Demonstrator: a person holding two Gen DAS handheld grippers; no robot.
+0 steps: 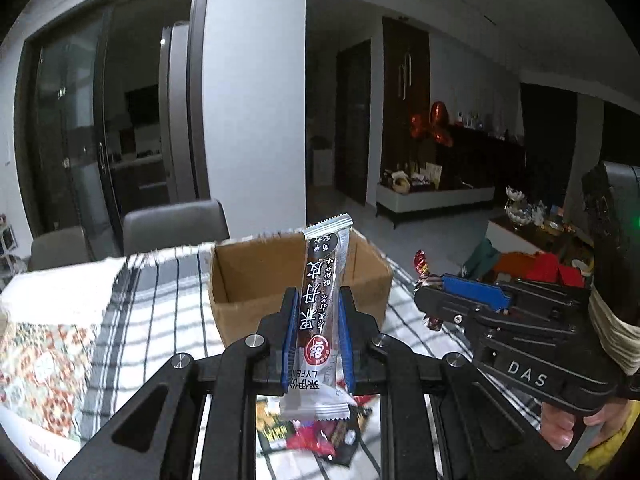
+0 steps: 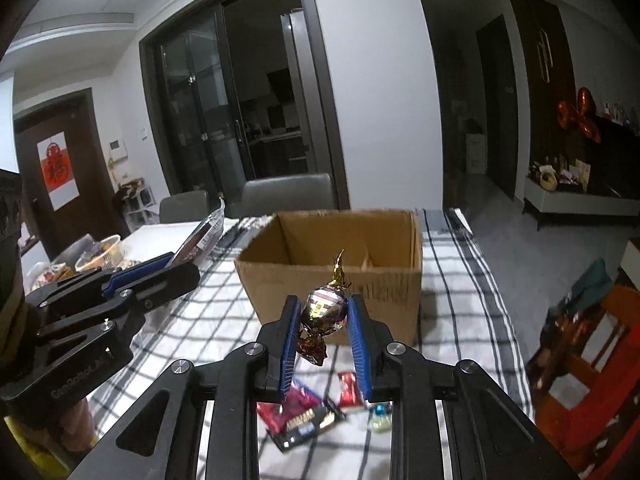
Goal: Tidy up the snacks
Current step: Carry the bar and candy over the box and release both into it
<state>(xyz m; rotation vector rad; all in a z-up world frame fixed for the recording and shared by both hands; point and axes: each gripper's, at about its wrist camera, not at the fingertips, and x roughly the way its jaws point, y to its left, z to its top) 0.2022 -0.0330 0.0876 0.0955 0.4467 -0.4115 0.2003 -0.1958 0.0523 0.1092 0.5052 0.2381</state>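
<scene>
An open brown cardboard box [image 1: 256, 276] stands on the checked tablecloth; it also shows in the right wrist view [image 2: 332, 280]. My left gripper [image 1: 319, 300] is shut on a long brown-and-silver snack bar [image 1: 322, 300], held upright in front of the box. My right gripper [image 2: 325, 312] is shut on a round foil-wrapped candy [image 2: 326, 306], held in front of the box. The right gripper shows in the left wrist view [image 1: 430, 294], the left gripper in the right wrist view [image 2: 176, 264]. Loose snack packets [image 2: 304, 416] lie on the cloth below the grippers.
Grey chairs [image 2: 286, 194] stand behind the table. Bowls and food containers [image 2: 98, 254] sit at the table's far left. A patterned box [image 1: 44, 364] lies on the left. Red furniture [image 2: 592, 360] stands to the right of the table edge.
</scene>
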